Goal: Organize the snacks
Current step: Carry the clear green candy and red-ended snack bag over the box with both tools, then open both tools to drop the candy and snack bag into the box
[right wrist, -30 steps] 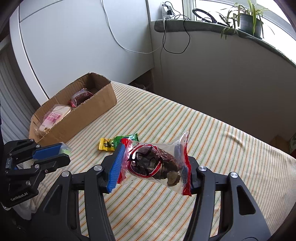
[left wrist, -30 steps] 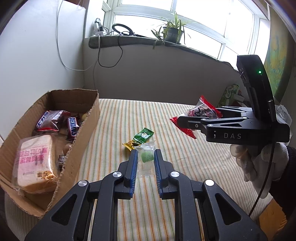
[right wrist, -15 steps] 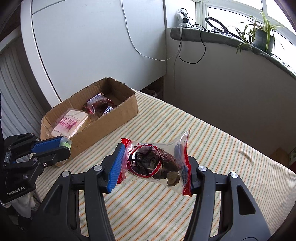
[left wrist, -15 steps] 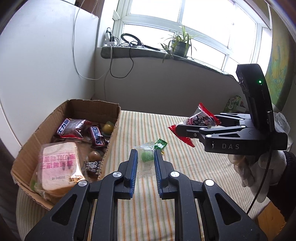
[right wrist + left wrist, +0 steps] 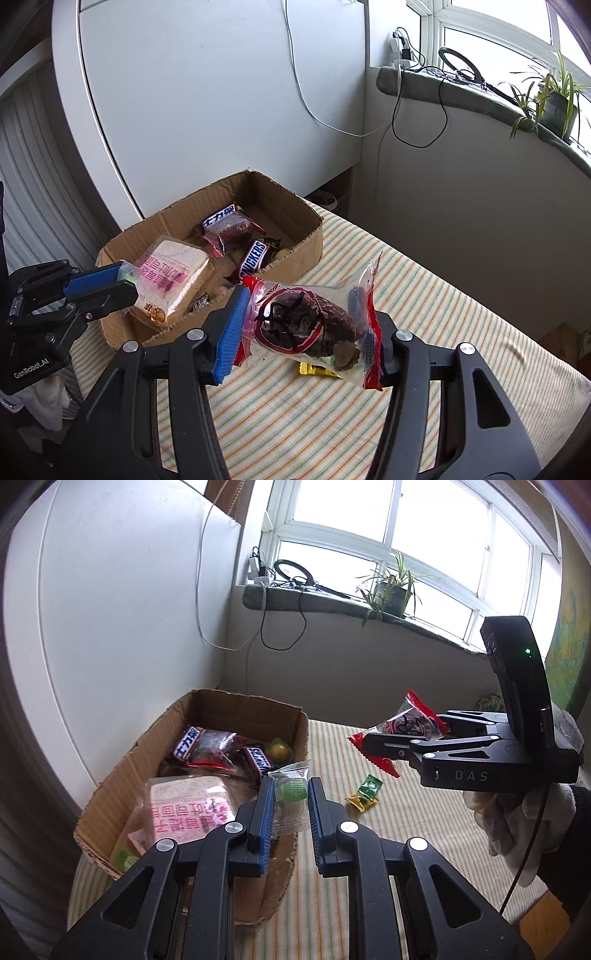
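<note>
My left gripper [image 5: 291, 794] is shut on a small clear packet with a green sweet [image 5: 293, 791] and hangs over the near right wall of the cardboard box [image 5: 110, 797]. In the right wrist view that gripper [image 5: 122, 282] shows at the box's left corner. My right gripper [image 5: 301, 325] is shut on a clear bag with red edges holding a dark snack [image 5: 310, 317], in the air above the striped cloth just right of the box [image 5: 306, 240]. From the left wrist view, the right gripper [image 5: 373, 744] carries the red-edged bag [image 5: 406, 725].
The box holds a wrapped sandwich [image 5: 173, 280], a Snickers bar [image 5: 253, 258], a dark red packet [image 5: 229, 229] and a yellow jelly cup [image 5: 277, 751]. A green and a yellow sweet [image 5: 365, 794] lie on the striped cloth [image 5: 461, 332]. A gloved hand [image 5: 517, 812] holds the right gripper.
Both grippers have travelled left toward the box with their packets still held. The left one now hangs over the box wall; the right one has come up beside the box.
</note>
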Available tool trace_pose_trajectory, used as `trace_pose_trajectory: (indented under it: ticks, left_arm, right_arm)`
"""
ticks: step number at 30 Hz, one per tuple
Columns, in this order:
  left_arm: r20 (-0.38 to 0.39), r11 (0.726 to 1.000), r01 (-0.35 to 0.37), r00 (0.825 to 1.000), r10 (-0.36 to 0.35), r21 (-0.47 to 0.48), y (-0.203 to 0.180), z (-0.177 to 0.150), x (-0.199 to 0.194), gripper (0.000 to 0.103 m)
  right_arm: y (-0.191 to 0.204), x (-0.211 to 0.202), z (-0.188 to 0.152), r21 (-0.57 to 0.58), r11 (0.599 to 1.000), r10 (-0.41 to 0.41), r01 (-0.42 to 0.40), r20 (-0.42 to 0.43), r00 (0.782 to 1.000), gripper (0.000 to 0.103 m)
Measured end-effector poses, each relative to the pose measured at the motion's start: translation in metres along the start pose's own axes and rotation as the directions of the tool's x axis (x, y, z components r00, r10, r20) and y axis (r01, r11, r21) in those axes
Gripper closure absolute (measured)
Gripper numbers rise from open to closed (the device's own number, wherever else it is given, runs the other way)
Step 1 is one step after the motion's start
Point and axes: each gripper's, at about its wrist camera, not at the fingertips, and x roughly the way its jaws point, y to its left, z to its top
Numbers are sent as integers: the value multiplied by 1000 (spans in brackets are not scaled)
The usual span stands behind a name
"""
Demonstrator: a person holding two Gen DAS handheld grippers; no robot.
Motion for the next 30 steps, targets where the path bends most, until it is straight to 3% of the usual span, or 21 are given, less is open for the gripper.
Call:
trace_pose_trajectory:
  ticks: [15,30]
  left_arm:
    - [4,997,-64,998,64,-48,53,6,4,87]
    - [-18,992,-85,996,84,-89,73,4,14,86]
  right_arm:
    - [40,47,39,-51,997,57,-59,-36,998,45]
    - [52,88,51,-42,992,112,-116,-93,989,44]
